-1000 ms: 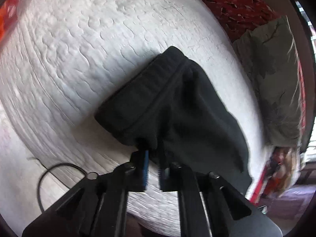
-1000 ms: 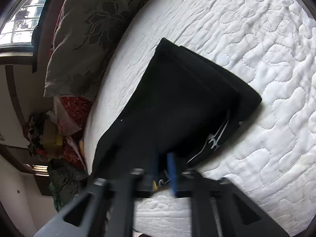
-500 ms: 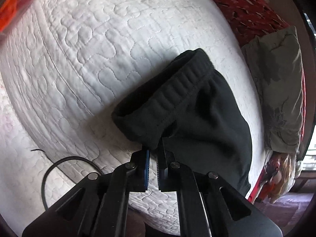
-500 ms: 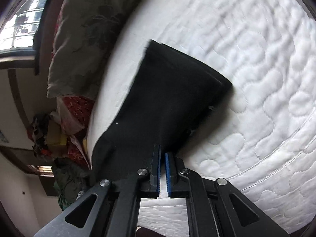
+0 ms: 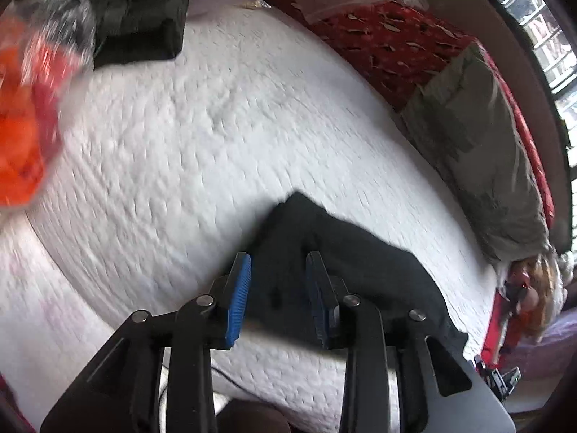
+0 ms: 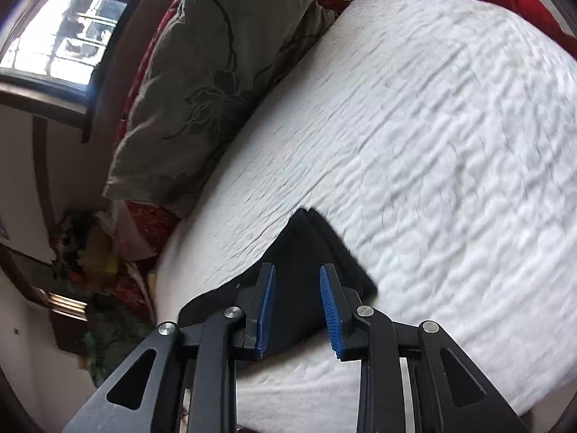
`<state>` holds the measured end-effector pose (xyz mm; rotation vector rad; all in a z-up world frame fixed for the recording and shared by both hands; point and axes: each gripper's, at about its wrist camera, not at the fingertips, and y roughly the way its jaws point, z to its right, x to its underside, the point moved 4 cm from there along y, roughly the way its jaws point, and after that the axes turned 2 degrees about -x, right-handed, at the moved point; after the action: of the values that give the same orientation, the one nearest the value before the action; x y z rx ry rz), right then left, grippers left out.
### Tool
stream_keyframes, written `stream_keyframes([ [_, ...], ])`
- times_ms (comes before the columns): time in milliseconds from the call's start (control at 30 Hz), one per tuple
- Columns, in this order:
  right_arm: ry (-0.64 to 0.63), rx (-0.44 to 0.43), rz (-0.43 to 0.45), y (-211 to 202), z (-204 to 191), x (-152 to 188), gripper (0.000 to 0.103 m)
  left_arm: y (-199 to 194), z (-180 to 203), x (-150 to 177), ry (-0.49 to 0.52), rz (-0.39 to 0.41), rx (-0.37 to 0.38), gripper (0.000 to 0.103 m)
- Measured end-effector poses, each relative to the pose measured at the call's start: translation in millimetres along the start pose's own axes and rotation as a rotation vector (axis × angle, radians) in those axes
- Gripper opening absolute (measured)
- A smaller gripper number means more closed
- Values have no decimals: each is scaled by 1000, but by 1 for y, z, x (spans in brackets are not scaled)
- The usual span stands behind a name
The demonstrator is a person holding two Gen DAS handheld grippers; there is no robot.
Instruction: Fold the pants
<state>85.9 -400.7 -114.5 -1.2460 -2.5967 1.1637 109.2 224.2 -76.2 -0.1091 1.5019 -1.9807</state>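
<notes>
Pants [image 5: 346,274]: black, folded compact, lying on the white quilted bed [image 5: 216,137].
Left gripper [image 5: 277,288]: wide, empty.
Right gripper [image 6: 297,303]: wide, empty.
Progress: fold looks done; maybe only tidying left.

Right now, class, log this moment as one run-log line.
left tongs: open, empty | right tongs: open, empty | black pants: folded on white quilt | pillow: beside quilt

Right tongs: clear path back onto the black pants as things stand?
Probably yes. The right tongs are open, with the folded black pants lying directly ahead on the white quilt, nothing between them.
</notes>
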Motion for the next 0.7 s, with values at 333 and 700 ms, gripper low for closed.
stream_keyframes([
  [333, -137, 175, -10, 48, -14, -17, 41, 53, 13, -19, 45, -93, -53, 29],
  [700, -252, 284, -43, 78, -14, -17, 11, 64, 23, -27, 184, 66, -301, 12],
])
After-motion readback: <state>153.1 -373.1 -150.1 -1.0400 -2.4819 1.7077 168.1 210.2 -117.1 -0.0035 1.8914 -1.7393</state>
